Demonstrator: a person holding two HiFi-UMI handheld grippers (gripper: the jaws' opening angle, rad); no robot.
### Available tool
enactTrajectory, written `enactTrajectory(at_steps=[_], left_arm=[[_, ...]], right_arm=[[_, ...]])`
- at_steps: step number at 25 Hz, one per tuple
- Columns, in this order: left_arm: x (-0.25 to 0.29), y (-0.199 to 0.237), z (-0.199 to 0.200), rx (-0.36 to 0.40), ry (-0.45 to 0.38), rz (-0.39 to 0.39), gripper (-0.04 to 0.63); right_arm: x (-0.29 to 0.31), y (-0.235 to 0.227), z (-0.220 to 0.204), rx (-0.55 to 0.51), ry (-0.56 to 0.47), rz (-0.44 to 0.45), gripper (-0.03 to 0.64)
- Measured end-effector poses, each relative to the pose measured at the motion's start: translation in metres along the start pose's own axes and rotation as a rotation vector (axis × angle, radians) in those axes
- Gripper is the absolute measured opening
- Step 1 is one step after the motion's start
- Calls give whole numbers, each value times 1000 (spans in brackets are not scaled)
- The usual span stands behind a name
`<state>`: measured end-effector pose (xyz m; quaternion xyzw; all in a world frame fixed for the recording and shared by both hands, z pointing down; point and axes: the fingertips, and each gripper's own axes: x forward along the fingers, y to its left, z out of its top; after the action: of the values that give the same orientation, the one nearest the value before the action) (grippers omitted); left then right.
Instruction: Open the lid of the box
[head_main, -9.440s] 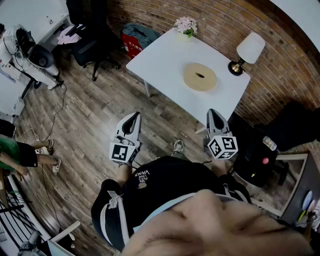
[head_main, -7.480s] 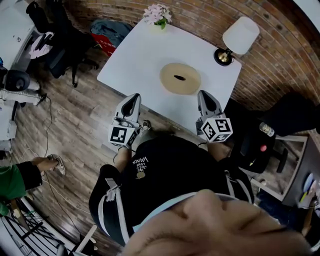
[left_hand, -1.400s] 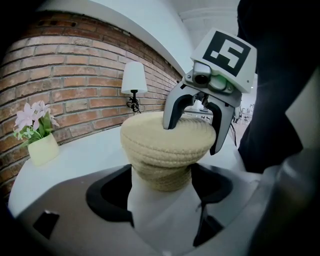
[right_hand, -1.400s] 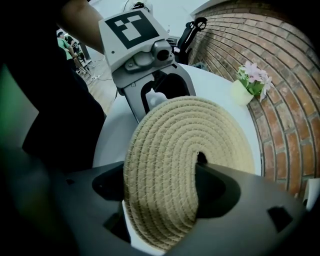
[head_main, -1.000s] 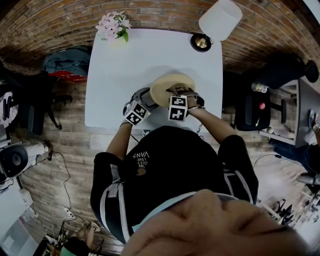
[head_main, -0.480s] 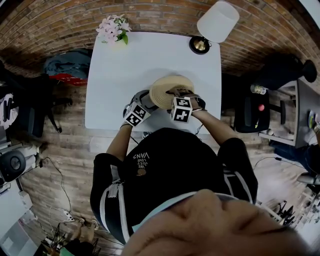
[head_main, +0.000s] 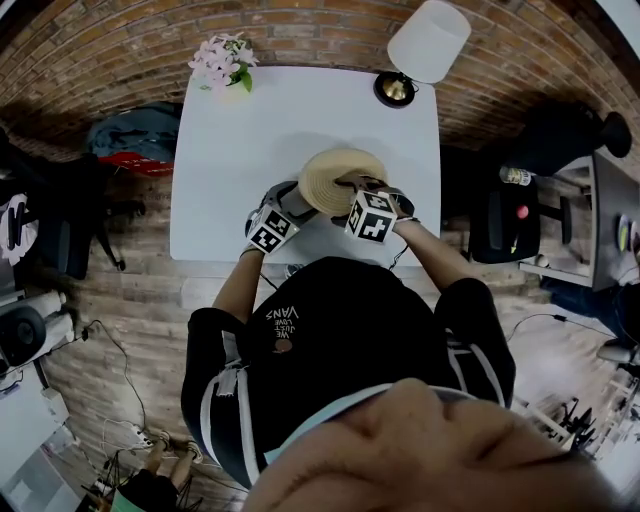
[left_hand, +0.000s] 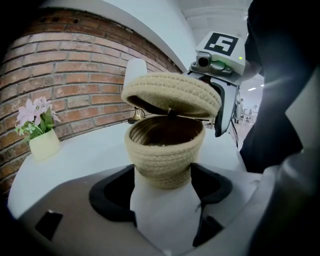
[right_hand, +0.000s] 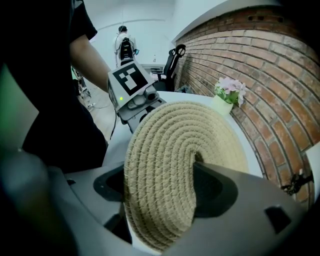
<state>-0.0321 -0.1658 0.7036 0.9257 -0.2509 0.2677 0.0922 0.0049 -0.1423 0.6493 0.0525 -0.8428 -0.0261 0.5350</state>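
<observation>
The box is a round woven rope basket on the white table. My left gripper is shut on its lower wall, a jaw on each side. The flat woven lid hangs tilted just above the basket's open mouth, its near edge raised. The right gripper is shut on that lid, one jaw over its top and one under. In the head view the lid hides the basket, with the left gripper and right gripper on either side of it.
A pot of pink flowers stands at the table's far left corner and a white-shaded lamp at the far right. A brick wall runs behind the table. An office chair stands to the right, a bag lies left.
Seconds ago I stood back from the table with both grippers free and the lid flat on the box. Over the last second the right gripper has shifted slightly right, lid in its jaws.
</observation>
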Motion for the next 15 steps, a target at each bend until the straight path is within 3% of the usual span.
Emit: enactTrajectory(at_steps=[15], left_arm=[[-12,1,9,-40,-11,17,359]], right_arm=[[-26,-16,3,249,-220,-58,362]])
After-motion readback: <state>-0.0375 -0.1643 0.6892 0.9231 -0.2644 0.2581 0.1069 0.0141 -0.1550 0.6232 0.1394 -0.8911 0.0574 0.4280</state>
